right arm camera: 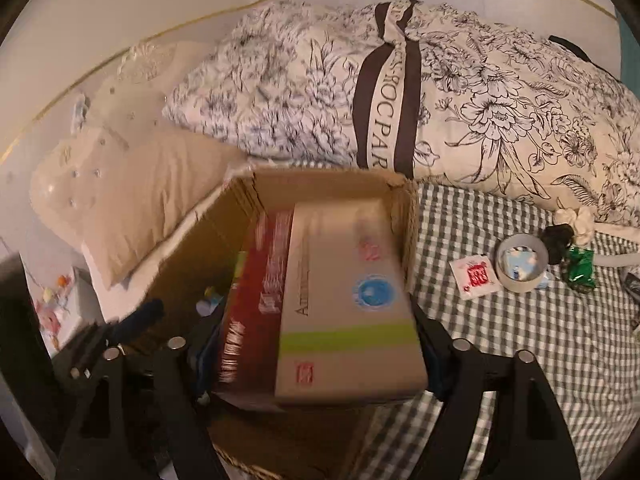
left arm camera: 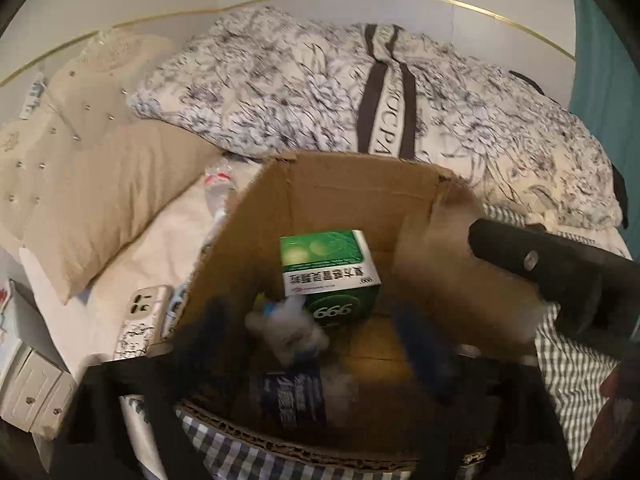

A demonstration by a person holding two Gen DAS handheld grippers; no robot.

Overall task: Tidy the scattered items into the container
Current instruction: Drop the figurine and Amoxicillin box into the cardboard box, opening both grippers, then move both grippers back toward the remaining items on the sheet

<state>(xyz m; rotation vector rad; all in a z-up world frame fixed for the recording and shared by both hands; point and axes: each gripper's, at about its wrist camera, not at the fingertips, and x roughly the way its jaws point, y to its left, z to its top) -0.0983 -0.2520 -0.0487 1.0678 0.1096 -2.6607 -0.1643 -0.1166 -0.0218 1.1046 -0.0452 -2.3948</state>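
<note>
Left side: a beige pillow (left arm camera: 108,200) lies just beside the cardboard box (left arm camera: 336,172), which stands open on the bed. The left gripper (left arm camera: 308,312) hangs over the box mouth with its jaws spread wide and nothing clamped between them. A blurred white-and-blue item (left arm camera: 288,328) sits below it, inside the box, next to a green carton (left arm camera: 332,272) that rests on the box floor.

Centre: the right gripper (right arm camera: 320,328) is over the same box with a beige-and-red carton (right arm camera: 344,300) filling the gap between its fingers (right arm camera: 424,328). Whether the pads press on this carton cannot be told, because the carton is blurred.

Right side: a red-and-white sachet (right arm camera: 474,276), a tape roll (right arm camera: 520,262), a green wrapper (right arm camera: 580,270) and a black-and-white hair tie (right arm camera: 568,228) lie close together on the checked sheet (right arm camera: 520,360), well apart from the box.

Handling, judged:
- Cartons are probably light and stiff, but crush under force. Grip across the two narrow faces.
- The tape roll is rigid. Pinch through its wall, one finger inside the ring.
- The sachet is flat and likely slippery. Take it by an edge.
</note>
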